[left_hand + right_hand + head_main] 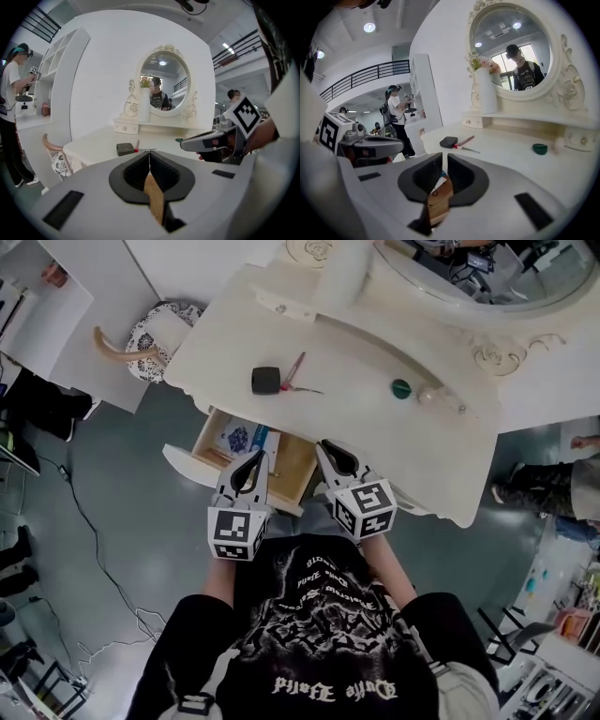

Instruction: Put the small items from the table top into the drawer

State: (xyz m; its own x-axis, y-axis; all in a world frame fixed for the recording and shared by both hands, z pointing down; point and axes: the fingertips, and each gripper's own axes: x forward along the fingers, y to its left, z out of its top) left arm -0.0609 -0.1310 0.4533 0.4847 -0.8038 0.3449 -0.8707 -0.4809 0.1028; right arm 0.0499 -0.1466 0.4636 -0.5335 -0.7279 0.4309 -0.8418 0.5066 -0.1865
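Left fingers (133,173) together, right fingers (462,176) barely apart

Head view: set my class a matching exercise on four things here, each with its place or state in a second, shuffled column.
Things:
1 drawer
2 black case
3 green lid
4 left gripper

Place or state:
A beside the red-handled tool
B jaws shut
C pulled open
D near a pale ball

Pairs: 1-C, 2-A, 3-D, 4-B
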